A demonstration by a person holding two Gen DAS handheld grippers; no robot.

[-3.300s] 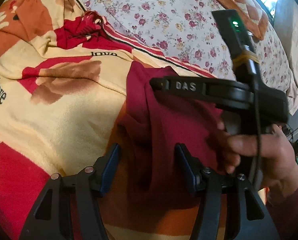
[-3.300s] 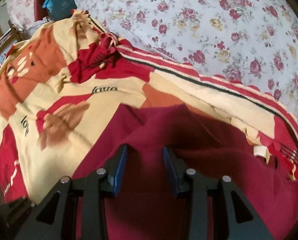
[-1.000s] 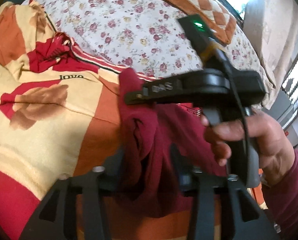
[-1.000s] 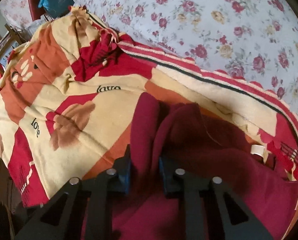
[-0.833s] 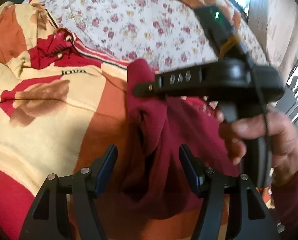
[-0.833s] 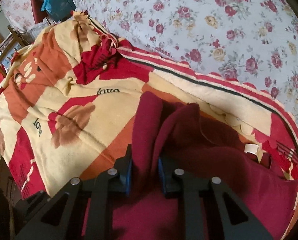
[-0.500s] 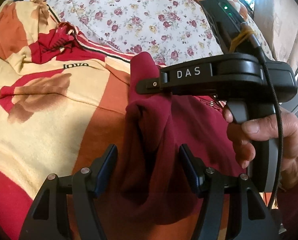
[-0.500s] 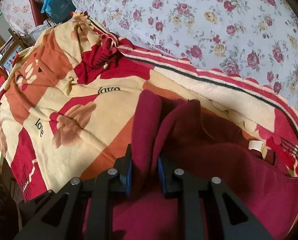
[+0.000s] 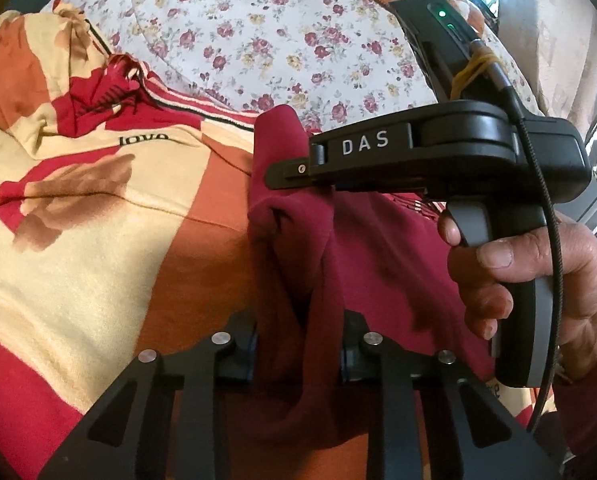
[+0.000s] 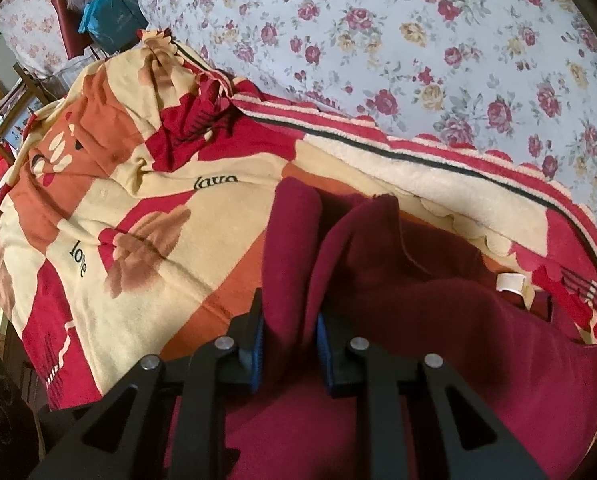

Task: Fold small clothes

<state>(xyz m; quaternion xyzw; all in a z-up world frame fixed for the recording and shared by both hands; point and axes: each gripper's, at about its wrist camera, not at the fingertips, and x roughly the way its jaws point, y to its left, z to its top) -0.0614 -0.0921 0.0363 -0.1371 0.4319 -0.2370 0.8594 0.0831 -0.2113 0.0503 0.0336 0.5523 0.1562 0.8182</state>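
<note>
From my left wrist camera, my left tool [image 9: 298, 344] is clenched on a bunched ridge of the one dark red garment [image 9: 378, 256], the cloth squeezed between both pads. I hold it low on the fold so that the edge can be carried over. Just above, my right tool [image 9: 282, 170] bites the same ridge higher up, gripped by my right hand [image 9: 538, 276]. Two grips on one edge should keep it straight, I judge. The garment lies on a patterned blanket [image 9: 78, 240] in cream, orange and red, and beyond that is the floral sheet [image 9: 278, 40] of the bed.

From my right wrist camera, my right tool [image 10: 288, 344] is closed on the raised fold of the garment [image 10: 438, 320], blue pads pressed into it from both sides. The rest of the garment spreads to the right over the blanket [image 10: 138, 216], with one small white tag [image 10: 510, 282] at its far edge. The floral sheet [image 10: 438, 60] fills the top. I count one garment, one blanket and two tools, both gripping. I see no other clothes.
</note>
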